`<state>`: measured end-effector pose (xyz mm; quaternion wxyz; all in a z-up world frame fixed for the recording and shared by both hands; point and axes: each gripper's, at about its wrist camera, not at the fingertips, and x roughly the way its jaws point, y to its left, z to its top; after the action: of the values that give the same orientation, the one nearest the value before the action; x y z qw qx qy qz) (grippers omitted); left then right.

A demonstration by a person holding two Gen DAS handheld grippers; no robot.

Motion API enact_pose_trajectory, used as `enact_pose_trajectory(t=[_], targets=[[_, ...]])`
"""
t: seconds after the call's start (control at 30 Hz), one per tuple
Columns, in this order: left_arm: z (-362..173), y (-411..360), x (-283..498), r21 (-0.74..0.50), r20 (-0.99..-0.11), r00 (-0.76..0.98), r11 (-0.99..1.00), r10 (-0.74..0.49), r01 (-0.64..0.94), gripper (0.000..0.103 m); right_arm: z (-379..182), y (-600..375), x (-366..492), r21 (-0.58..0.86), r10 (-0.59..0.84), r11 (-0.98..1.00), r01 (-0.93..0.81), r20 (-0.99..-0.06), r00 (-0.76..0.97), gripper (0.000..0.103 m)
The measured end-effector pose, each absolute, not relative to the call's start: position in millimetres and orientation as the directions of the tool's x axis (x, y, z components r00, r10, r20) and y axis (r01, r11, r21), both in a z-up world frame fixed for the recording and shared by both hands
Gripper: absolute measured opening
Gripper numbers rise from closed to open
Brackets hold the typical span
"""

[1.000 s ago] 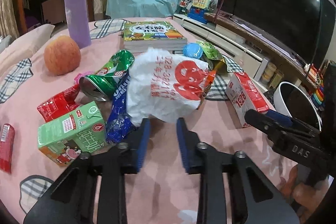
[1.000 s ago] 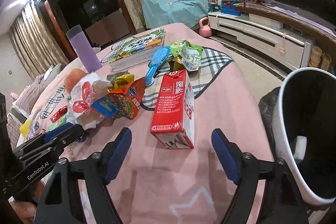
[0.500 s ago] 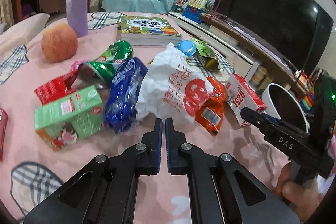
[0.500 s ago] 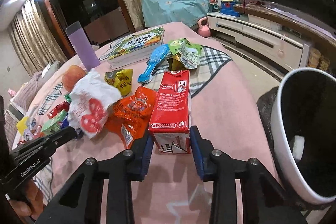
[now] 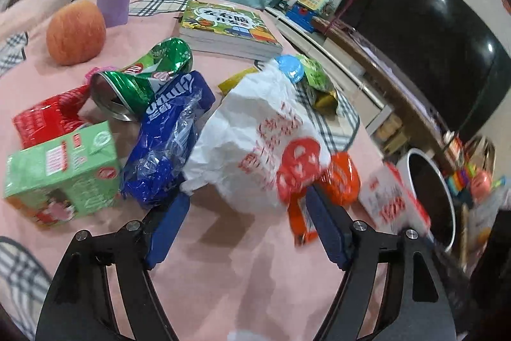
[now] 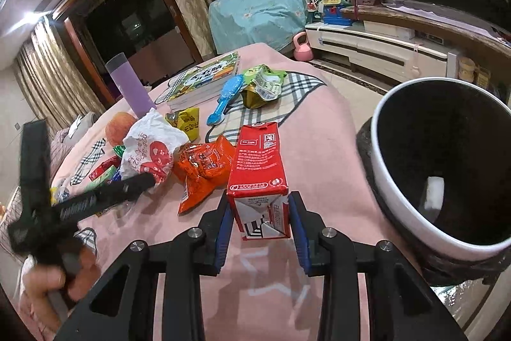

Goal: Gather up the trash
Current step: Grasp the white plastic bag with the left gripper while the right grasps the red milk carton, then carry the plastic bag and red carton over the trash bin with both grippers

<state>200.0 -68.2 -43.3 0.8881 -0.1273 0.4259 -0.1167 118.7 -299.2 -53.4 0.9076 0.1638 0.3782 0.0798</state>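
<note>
R gripper (image 6: 259, 221) is clamped on the red carton (image 6: 259, 171) at its near end, pads on both side walls; carton is on the pink tablecloth (image 6: 319, 149), just beside the white bin (image 6: 396, 213). Judged light, stiff but crushable, so side walls are the right hold. L gripper (image 5: 246, 226) jaws are opening, nothing pressed between; white plastic bag (image 5: 255, 130) is just ahead, soft and slippery, prob best pinched at a fold. Vs 1 s ago: carton was unclamped, R jaws wide; L jaws were narrower.
</note>
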Motion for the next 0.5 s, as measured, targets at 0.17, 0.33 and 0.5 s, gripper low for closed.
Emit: enact_pose_trajectory(t=[0.17,0.33,0.5], targets=[[-49,-68,210,-0.347,-0.731,0.599,0.934,-0.328,0.088,0.030,-53,-301,113,0.361,0.268,0.932,-0.017,-0.658,0.704,0.034],[-41,-68,193,-0.336,-0.713,0.621,0.936,-0.325,0.104,0.027,-47,-306,107,0.369,0.267,0.929,-0.016,-0.643,0.717,0.034],[-28,-70,165,-0.322,-0.687,0.642,0.935,-0.339,0.149,0.027,-36,-310,94,0.371,0.270,0.928,-0.029,-0.616,0.740,0.033]])
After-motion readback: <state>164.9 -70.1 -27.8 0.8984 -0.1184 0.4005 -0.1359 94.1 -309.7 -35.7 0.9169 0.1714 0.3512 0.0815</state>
